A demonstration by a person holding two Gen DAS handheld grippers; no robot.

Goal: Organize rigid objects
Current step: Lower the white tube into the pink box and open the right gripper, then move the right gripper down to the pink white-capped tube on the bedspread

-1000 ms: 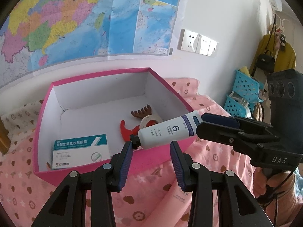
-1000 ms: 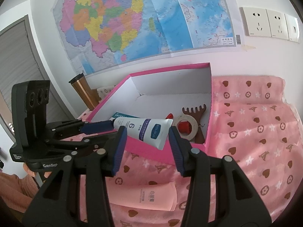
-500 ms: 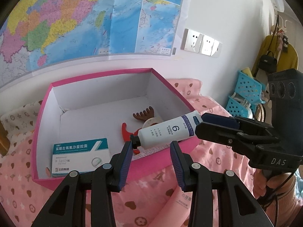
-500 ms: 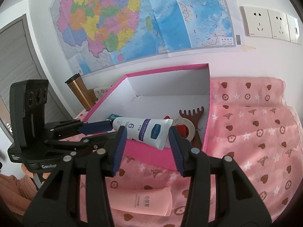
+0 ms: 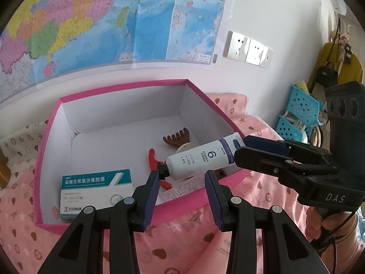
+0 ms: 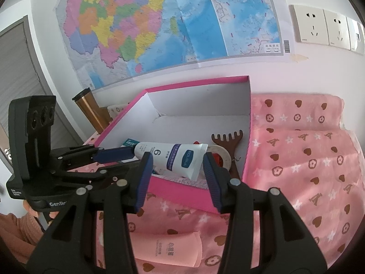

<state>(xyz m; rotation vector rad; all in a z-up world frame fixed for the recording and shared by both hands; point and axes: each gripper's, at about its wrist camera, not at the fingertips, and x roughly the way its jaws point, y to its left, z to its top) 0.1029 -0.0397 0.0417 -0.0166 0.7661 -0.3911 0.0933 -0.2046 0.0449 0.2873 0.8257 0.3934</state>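
Left wrist view: My left tool [image 5: 182, 175] has its jaws standing apart, released, with nothing pressed between the pads. The black cap of a white tube [image 5: 200, 157] sits just beside the tip of the left-hand finger. The tube hangs in the air over the near wall of the pink box [image 5: 125, 83], slanting up to the right. Its flat end is at the tip of my right tool [image 5: 241, 148]. In the box lie a medicine carton [image 5: 95, 187] near the front left, a brown comb [image 5: 176, 138], a roll of tape [image 5: 187, 146] and a red piece [image 5: 152, 157].

Right wrist view: The right tool is clenched on the tube's wide flat end, one pad against each edge. The cap end points left, at the tip of the left tool. The box rests on a pink cloth [image 6: 308, 159]. A pink packet [image 6: 168, 248] lies on the cloth below my fingers. A copper cup [image 6: 91, 111] stands behind the box's left corner.
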